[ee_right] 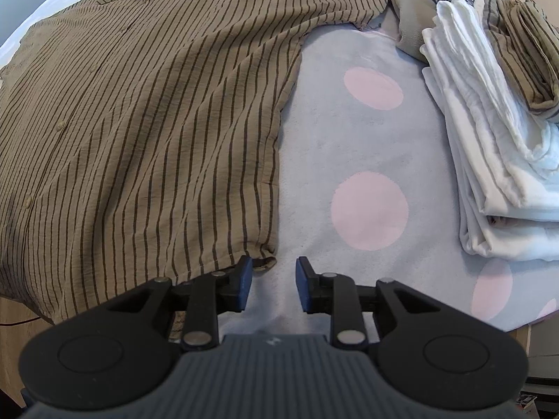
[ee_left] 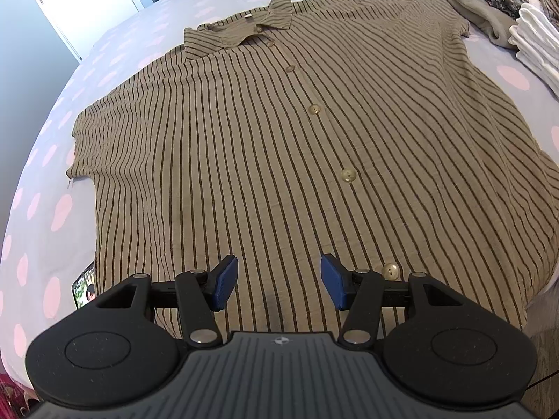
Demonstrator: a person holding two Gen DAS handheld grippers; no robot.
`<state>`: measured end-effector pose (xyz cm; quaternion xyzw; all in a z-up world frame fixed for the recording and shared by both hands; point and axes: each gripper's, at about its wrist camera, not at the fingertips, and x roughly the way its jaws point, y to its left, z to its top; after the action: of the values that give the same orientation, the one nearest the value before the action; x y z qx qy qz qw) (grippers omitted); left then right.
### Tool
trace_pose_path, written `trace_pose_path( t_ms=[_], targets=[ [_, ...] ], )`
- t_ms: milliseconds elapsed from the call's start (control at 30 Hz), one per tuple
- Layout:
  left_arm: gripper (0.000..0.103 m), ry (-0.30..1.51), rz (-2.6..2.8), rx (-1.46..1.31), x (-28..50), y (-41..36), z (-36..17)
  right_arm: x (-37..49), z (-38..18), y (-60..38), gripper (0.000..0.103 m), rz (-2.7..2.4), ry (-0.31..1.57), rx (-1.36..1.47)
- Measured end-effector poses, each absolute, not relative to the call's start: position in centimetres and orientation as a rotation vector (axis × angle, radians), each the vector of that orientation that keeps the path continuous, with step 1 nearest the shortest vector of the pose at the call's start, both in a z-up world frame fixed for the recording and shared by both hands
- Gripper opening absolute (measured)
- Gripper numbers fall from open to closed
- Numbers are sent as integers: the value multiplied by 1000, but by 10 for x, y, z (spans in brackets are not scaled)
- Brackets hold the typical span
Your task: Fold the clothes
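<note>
A tan short-sleeved shirt with dark stripes (ee_left: 265, 132) lies spread flat, buttoned, collar at the far end, on a lilac bedspread with pink dots (ee_left: 52, 209). My left gripper (ee_left: 278, 285) is open and empty, hovering over the shirt's near hem, left of the button row. The shirt also shows in the right wrist view (ee_right: 139, 122). My right gripper (ee_right: 273, 284) is open and empty over the bedspread (ee_right: 349, 139), its left finger just beside the shirt's near right hem corner (ee_right: 263, 262).
A stack of folded white clothes (ee_right: 489, 160) with a folded striped piece (ee_right: 524, 52) on top lies at the right. A grey garment (ee_right: 408, 10) and a dark patterned one lie behind it. A phone (ee_left: 85, 288) lies at the shirt's near left. The bed edge is close below.
</note>
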<state>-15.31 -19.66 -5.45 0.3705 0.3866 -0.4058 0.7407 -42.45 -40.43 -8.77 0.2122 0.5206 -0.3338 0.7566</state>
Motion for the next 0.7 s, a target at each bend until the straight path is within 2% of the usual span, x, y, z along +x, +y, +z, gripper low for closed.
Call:
trace_pose_path(
  t_ms=[300,700],
  targets=[
    [51,877,-895,860,-158,-199,-67,-438,-80,-423,30,-794,1027,614],
    [51,877,-917,906,-166,-201,-77,-417,-109,-428,30,-723,1068,710]
  ],
)
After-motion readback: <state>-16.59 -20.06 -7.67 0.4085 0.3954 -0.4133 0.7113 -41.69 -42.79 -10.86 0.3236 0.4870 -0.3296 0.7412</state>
